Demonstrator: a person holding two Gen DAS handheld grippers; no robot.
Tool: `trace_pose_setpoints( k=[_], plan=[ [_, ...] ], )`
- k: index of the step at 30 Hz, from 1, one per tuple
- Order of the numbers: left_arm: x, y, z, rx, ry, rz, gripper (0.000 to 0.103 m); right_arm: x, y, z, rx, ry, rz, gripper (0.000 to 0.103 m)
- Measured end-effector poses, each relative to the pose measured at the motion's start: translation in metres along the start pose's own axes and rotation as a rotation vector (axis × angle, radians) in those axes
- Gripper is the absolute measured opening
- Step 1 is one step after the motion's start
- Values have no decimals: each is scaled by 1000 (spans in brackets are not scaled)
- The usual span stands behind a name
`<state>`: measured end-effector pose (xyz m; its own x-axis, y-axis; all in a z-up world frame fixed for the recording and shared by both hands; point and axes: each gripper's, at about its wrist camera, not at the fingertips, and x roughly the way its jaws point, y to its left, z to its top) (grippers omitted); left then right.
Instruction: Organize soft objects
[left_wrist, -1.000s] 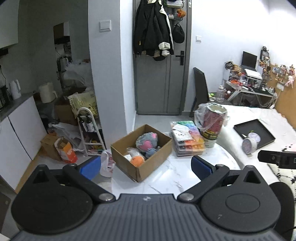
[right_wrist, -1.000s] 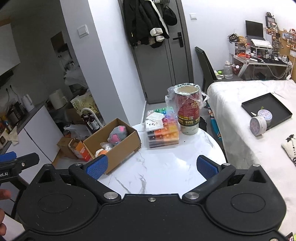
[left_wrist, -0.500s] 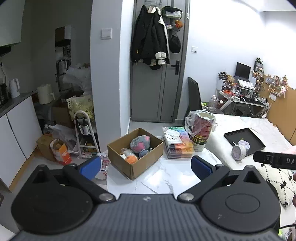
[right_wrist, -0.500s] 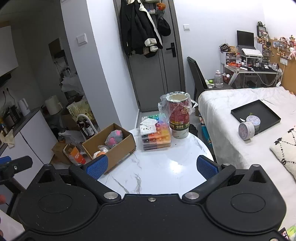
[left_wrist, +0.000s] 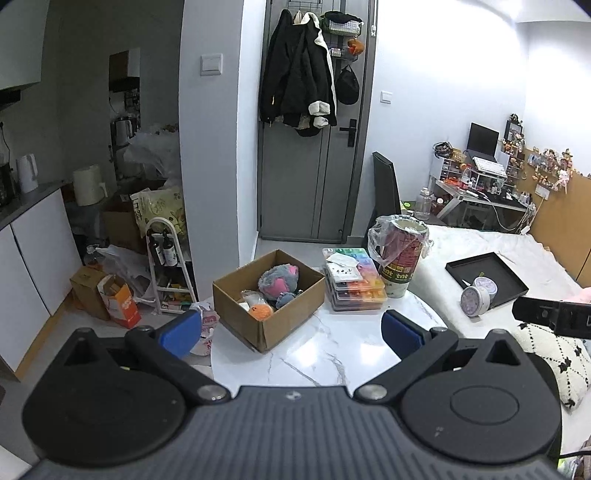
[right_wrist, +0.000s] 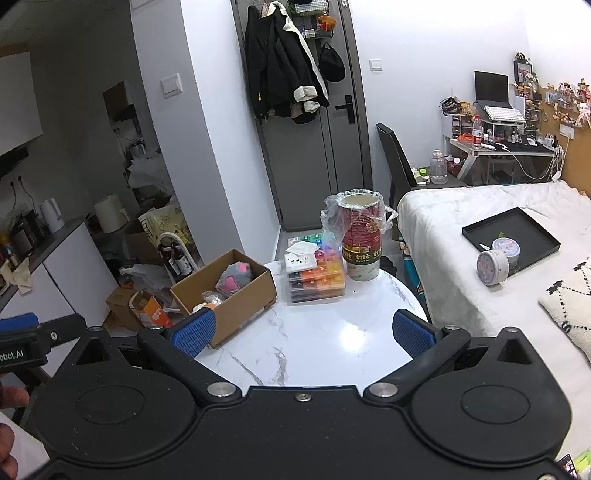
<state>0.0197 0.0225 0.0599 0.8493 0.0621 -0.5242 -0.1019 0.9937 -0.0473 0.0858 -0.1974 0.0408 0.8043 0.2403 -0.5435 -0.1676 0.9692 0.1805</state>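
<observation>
Since both cams sat closer a sec ago, the change is plain: both tools have pulled back and up from the round white marble-look table (left_wrist: 332, 354), w/ more of the room and door now in view. That reads to me as the wrap-up, or a pause between picks, not a reach.

Left tool (left_wrist: 291, 330) is spread wide, blue pads far apart, nothing between them. Right tool (right_wrist: 303, 330) likewise wide and empty.

Soft stuff sits in the open brown cardboard box (left_wrist: 236, 295) on the table's left part: a grey-and-pink plush toy (left_wrist: 277, 282) on top, an orange fuzzy ball (left_wrist: 260, 311) beside it toward the near wall, plus a pale item I can't ID. Box lies ahead and a bit left of both tools, well apart from either. Table top around it is bare of soft things; only the stacked clear plastic organiser w/ coloured bits (right_wrist: 317, 273) and red paper tub w/ plastic liner (right_wrist: 360, 240) stand near. Black-patterned white cushion (left_wrist: 554, 354) rests on the bed at right, prob. not part of the job.
</observation>
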Motion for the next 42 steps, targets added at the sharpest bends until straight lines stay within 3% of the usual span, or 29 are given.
trace_pose_setpoints(
  k=[42],
  plan=[
    [4, 6, -3, -4, 29, -8, 103, 1, 3, -6, -8, 37, 2, 103]
  ],
)
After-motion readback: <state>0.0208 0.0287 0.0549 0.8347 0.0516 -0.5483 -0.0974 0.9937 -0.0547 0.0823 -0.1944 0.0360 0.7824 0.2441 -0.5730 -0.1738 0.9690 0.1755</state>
